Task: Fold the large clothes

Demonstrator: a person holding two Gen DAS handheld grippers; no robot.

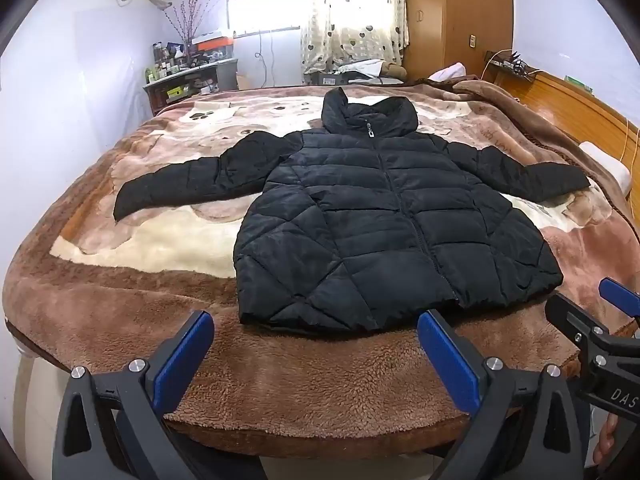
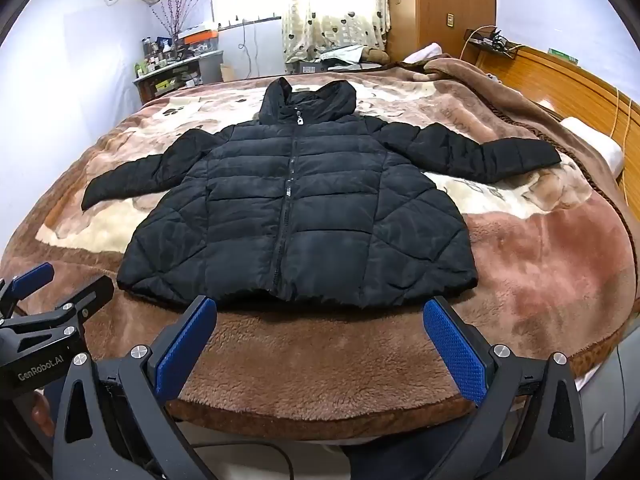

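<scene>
A black puffer jacket (image 1: 380,220) lay flat and zipped on the brown blanket (image 1: 300,380) — sleeves spread, hood away from the cameras. The left gripper (image 1: 316,344) and right gripper (image 2: 320,332) hovered just short of its hem, jaws spread wide, holding nothing.

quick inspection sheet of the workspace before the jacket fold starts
surface: bed covered by a brown plush blanket with a cream animal print
job's things: black hooded puffer jacket lying flat, front up, zipped, both sleeves spread out, hem nearest the grippers
clutter: white pillow at the bed's right edge; loose bunched blanket at the far corner
grippers: left gripper open, empty, short of the hem; right gripper open, empty, likewise
cables: yellow cable along the wooden headboard
surroundings: cluttered desk, heart-print curtain, wooden wardrobe
</scene>
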